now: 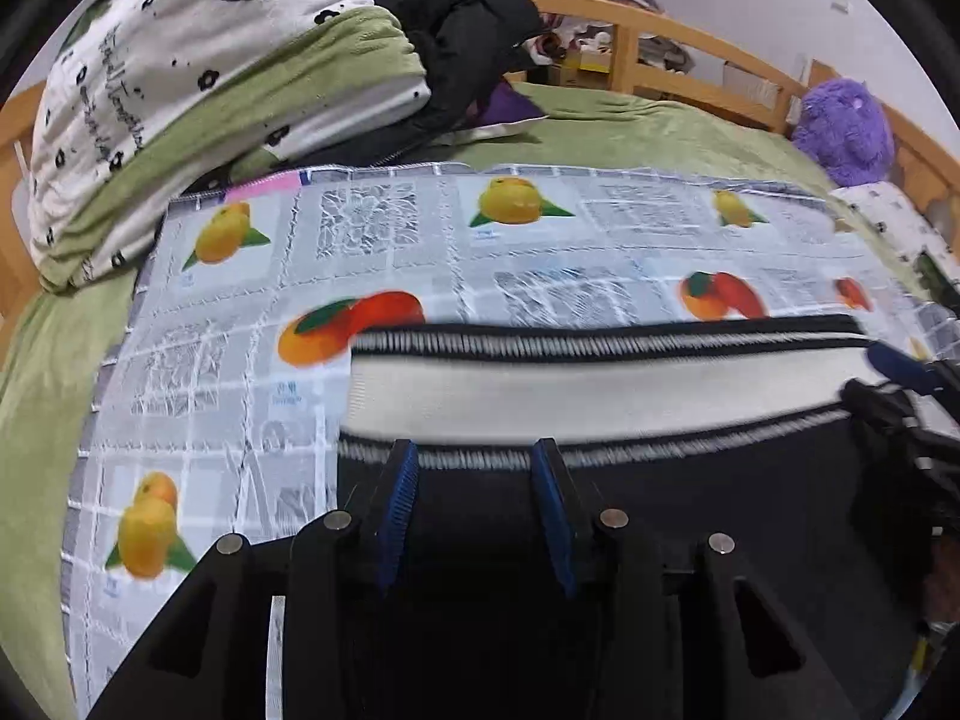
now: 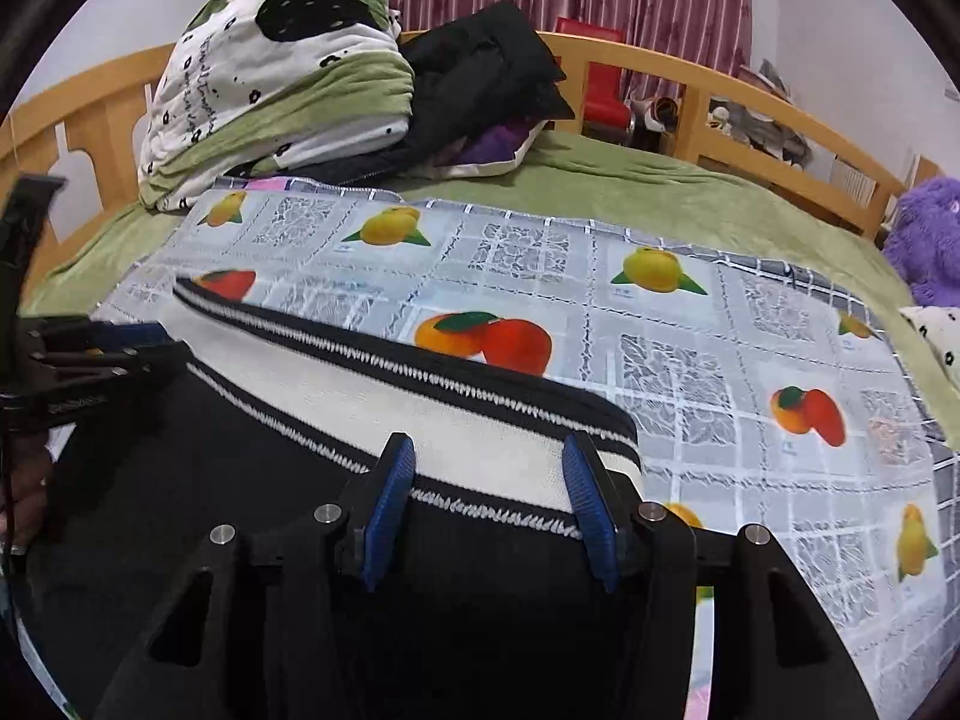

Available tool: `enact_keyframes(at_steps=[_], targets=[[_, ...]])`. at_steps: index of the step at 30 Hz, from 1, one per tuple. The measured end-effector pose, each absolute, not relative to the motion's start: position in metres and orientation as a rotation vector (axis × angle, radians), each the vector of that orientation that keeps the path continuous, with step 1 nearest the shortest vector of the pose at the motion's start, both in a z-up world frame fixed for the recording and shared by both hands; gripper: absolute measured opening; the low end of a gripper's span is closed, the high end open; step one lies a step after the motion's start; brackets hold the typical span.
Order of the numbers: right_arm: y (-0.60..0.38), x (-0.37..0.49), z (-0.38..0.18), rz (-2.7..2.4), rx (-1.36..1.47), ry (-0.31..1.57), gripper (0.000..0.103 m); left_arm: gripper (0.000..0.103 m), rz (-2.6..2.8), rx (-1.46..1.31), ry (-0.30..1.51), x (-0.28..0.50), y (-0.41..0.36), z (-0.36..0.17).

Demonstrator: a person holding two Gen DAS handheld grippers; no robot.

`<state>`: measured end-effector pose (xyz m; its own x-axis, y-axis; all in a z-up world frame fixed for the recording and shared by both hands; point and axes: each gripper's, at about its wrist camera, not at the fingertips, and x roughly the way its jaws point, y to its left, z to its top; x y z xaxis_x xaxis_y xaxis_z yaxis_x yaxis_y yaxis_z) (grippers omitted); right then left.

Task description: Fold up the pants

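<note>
Black pants (image 1: 690, 492) with a white waistband (image 1: 600, 387) edged in black-and-white stitching lie flat on a fruit-print mat (image 1: 240, 312). My left gripper (image 1: 474, 462) is open above the black cloth, near the waistband's left end. My right gripper (image 2: 489, 459) is open over the waistband's (image 2: 480, 426) right end, above the black cloth (image 2: 210, 480). The right gripper shows at the right edge of the left wrist view (image 1: 894, 372); the left gripper shows at the left edge of the right wrist view (image 2: 114, 342). Neither holds cloth.
The fruit-print mat (image 2: 720, 348) covers a green bedspread (image 1: 630, 126). A folded green-and-white quilt (image 1: 180, 108) and a black jacket (image 1: 468, 30) are piled at the back left. A purple plush toy (image 1: 846, 132) sits at the right. A wooden bed rail (image 2: 750, 96) runs behind.
</note>
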<state>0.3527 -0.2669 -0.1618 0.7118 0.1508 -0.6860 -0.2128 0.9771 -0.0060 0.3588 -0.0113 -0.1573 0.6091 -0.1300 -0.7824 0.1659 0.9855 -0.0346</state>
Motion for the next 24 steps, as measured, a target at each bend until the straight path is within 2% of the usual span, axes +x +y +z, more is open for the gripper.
enact_keyframes(at_steps=[7,12,16,19,24], targets=[[-0.28,0.282,-0.159,0.256,-0.022,0.797,0.053,0.041,-0.267,-0.038,1.012,0.279,0.003,-0.166],[-0.272,0.216,-0.167,0.239,-0.033,0.771,0.053,0.042,-0.212,0.05,0.892,0.204,-0.01,-0.167],[-0.279,0.191,-0.18,0.172,-0.06,0.791,0.052,0.045,-0.129,0.086,0.869,0.175,0.004,-0.163],[-0.301,0.19,-0.189,0.153,0.015,0.867,0.06,0.05,-0.06,0.08,0.897,0.164,0.02,-0.17],[-0.32,0.173,-0.184,0.082,0.073,0.908,0.059,0.049,-0.049,0.009,0.938,0.154,0.031,-0.154]])
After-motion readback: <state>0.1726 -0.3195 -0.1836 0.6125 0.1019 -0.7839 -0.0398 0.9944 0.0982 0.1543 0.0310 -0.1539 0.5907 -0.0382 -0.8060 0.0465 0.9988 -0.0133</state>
